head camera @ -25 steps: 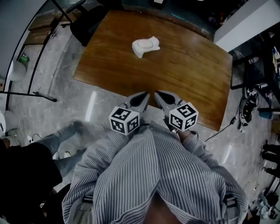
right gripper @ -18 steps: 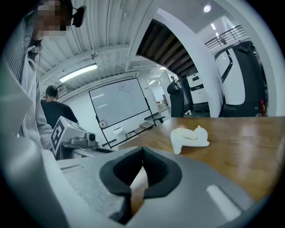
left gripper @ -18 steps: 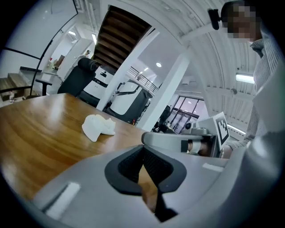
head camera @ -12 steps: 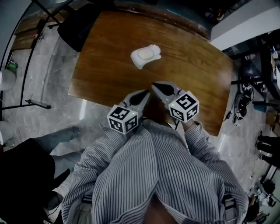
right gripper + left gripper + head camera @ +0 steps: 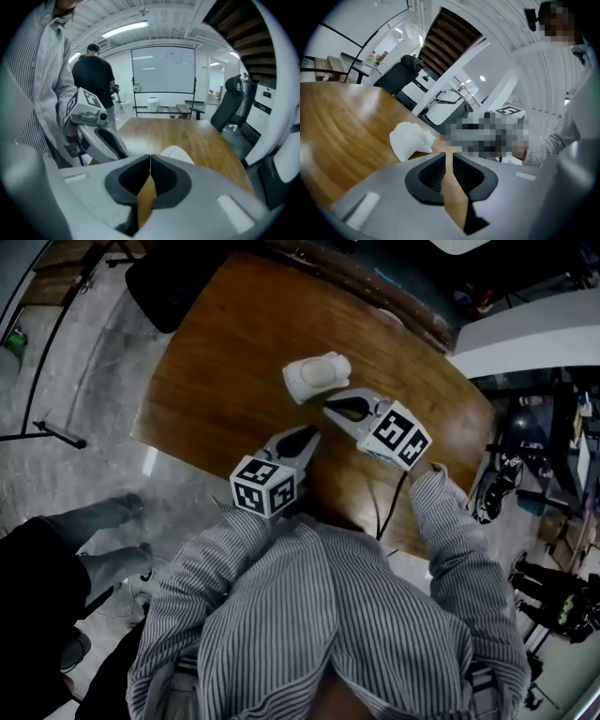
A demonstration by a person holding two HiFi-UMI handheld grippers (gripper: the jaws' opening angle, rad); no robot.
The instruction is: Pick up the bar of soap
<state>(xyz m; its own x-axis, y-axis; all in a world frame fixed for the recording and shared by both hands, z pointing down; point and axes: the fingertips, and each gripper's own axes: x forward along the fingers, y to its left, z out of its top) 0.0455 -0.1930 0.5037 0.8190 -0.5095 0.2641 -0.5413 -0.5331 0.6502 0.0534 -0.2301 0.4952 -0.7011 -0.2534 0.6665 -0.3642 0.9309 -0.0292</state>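
The white bar of soap [image 5: 317, 374] lies on the brown wooden table [image 5: 216, 362], seemingly on a white holder. My right gripper [image 5: 328, 405] is shut and empty, its tips just short of the soap on the near right side. In the right gripper view the soap [image 5: 176, 153] peeks over the closed jaws of that gripper [image 5: 150, 159]. My left gripper [image 5: 312, 434] hangs further back near the table's front edge, also shut on nothing. From the left gripper view the soap [image 5: 410, 139] sits ahead and to the left of the left gripper [image 5: 449, 157].
A black office chair [image 5: 173, 287] stands at the table's far left corner. Another person in black [image 5: 37, 596] stands on the floor at the lower left. A cable [image 5: 384, 512] trails from the right gripper. Cluttered equipment [image 5: 525, 474] lies right of the table.
My right gripper has moved forward over the table up to the soap. The left gripper has edged forward a little. Both stayed shut.
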